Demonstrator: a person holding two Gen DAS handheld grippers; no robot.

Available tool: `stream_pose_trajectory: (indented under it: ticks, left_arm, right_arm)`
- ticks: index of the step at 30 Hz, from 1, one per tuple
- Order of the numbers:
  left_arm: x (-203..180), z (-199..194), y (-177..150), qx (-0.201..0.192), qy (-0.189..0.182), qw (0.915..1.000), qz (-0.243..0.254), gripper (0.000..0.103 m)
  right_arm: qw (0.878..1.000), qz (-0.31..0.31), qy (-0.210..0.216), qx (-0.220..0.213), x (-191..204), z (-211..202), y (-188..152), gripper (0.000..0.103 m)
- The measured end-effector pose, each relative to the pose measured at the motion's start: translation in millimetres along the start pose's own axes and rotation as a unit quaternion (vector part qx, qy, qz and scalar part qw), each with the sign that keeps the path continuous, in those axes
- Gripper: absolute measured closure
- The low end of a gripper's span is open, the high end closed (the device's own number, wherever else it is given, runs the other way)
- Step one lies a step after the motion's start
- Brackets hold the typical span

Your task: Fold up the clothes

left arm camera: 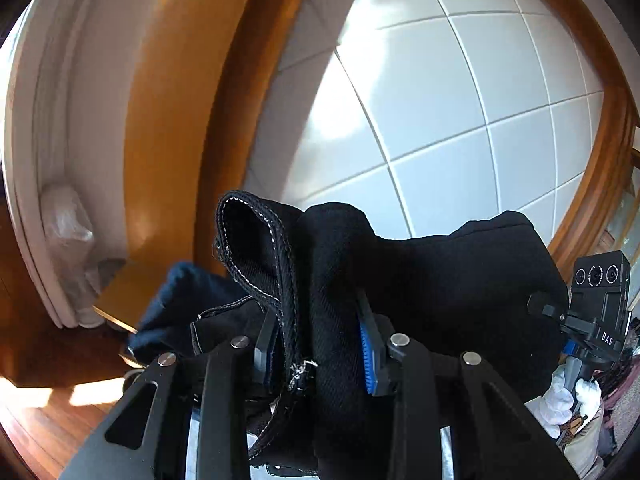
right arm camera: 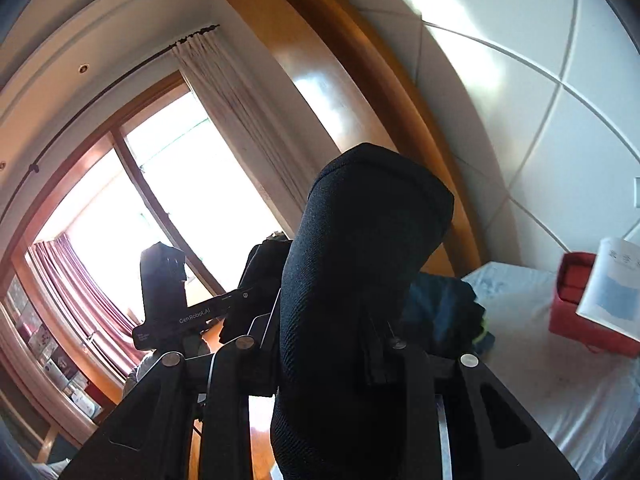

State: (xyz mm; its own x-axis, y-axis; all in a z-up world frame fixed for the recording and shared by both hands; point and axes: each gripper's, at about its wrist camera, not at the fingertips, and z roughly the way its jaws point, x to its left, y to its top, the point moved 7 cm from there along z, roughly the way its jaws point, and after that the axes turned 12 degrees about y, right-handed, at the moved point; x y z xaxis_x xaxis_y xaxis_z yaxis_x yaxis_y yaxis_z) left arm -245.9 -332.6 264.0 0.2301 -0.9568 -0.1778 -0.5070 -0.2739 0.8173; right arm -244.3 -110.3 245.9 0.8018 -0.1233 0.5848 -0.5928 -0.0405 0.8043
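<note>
A black garment [left arm camera: 420, 272] with white stitching along a seam is held up in the air between both grippers. My left gripper [left arm camera: 316, 344] is shut on its bunched edge, blue pads pressing the cloth. My right gripper [right arm camera: 332, 344] is shut on another fold of the same black garment [right arm camera: 360, 264], which stands up and hides the fingertips. The right gripper [left arm camera: 596, 320] also shows at the right edge of the left wrist view. The left gripper [right arm camera: 248, 312] shows left of centre in the right wrist view.
A pile of dark blue clothes [right arm camera: 440, 312] lies on a white bed [right arm camera: 540, 360]. A red box [right arm camera: 576, 304] with a white paper stands on the bed at right. A padded white wall panel with wooden frame [left arm camera: 440, 100] is behind. A bright window with curtains [right arm camera: 160, 200] is left.
</note>
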Motion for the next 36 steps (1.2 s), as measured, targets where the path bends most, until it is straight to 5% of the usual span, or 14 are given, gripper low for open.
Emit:
stream_pose_trajectory:
  ticks: [4,8,13,15,16,17,21,27,29,36]
  left_arm:
    - [45,30,52,0.002,0.034,0.9986,0.039,0.072]
    - [81,113,52,0.036,0.047,0.9957,0.071,0.071]
    - [120,259,-31,0.141,0.052,0.9848,0.088,0.066]
    - [133,305,-75,0.18,0.088,0.9741,0.105,0.055]
    - [138,319,-88,0.178,0.1,0.9726,0.112,0.04]
    - [143,325,-93,0.167,0.102,0.9748,0.108,0.033]
    - [154,322,-86,0.141,0.086,0.9832,0.078,0.026]
    - [159,252,-58,0.082,0.148,0.9807,0.097,0.026]
    - [152,228,-62,0.068,0.152,0.9811,0.098,0.026]
    - [118,172,-98,0.069,0.123,0.9849,0.1,0.026]
  right_arm:
    - [0.999,0.034,0.019,-0.03,-24,64,20,0.075]
    - [0.996,0.079,-0.019,-0.024,-86,116,-4,0.076]
    - [0.982,0.147,-0.116,0.025,-202,165,-70,0.076]
    - [0.972,0.173,-0.155,0.045,-248,184,-97,0.076]
    - [0.965,0.186,-0.176,0.064,-267,190,-115,0.074]
    - [0.959,0.196,-0.191,0.074,-280,192,-130,0.065]
    - [0.953,0.211,-0.206,0.069,-299,190,-147,0.056]
    - [0.95,0.115,-0.267,0.116,-267,184,-129,0.04]
    - [0.947,0.077,-0.287,0.121,-250,177,-128,0.023]
    - [0.939,0.005,-0.322,0.125,-197,156,-130,0.007]
